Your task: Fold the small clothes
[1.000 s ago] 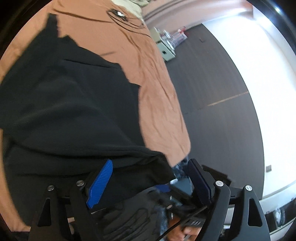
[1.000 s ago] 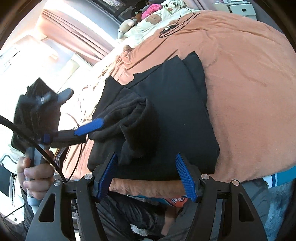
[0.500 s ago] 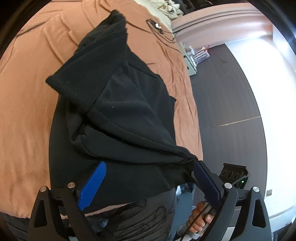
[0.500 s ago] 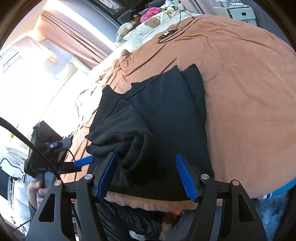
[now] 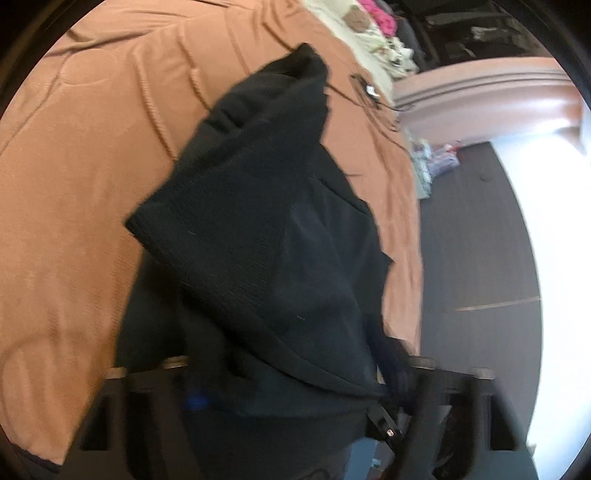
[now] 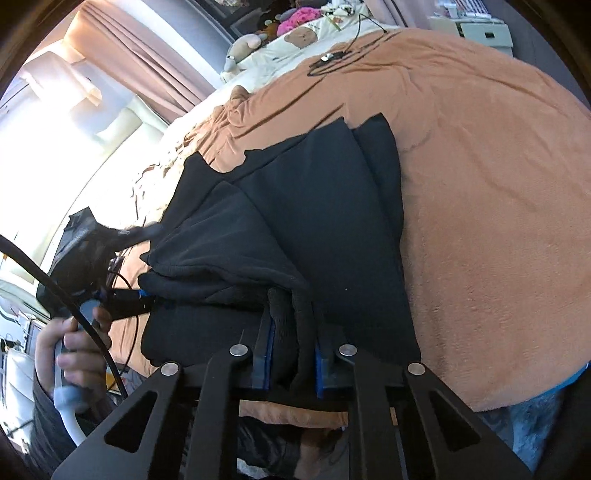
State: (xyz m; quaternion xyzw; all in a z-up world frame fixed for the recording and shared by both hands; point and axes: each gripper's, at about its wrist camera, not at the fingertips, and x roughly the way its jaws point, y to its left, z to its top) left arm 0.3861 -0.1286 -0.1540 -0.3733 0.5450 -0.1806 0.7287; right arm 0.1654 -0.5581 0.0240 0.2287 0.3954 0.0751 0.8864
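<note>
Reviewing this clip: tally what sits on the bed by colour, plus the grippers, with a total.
Black: 1, the black garment, partly folded.
Orange-brown: 1, the blanket under it.
Pink: 1, a pink item at the far end.
Grippers: 2, the right gripper closing on the garment's near edge, the left gripper closing at its side.
Total: 5.

You are working over a bed spread with a rust-brown blanket [image 6: 480, 184], creased toward its far side. On it lies the black garment [image 6: 332, 221], partly folded, its near edge at the blanket's near border. Farther off, a thin black cable [image 6: 332, 57] with a small pale piece rests on the blanket. Beyond that lies cream printed bedding [image 6: 314, 37], with what look like soft toys [image 6: 243, 46], though blurred.
</note>
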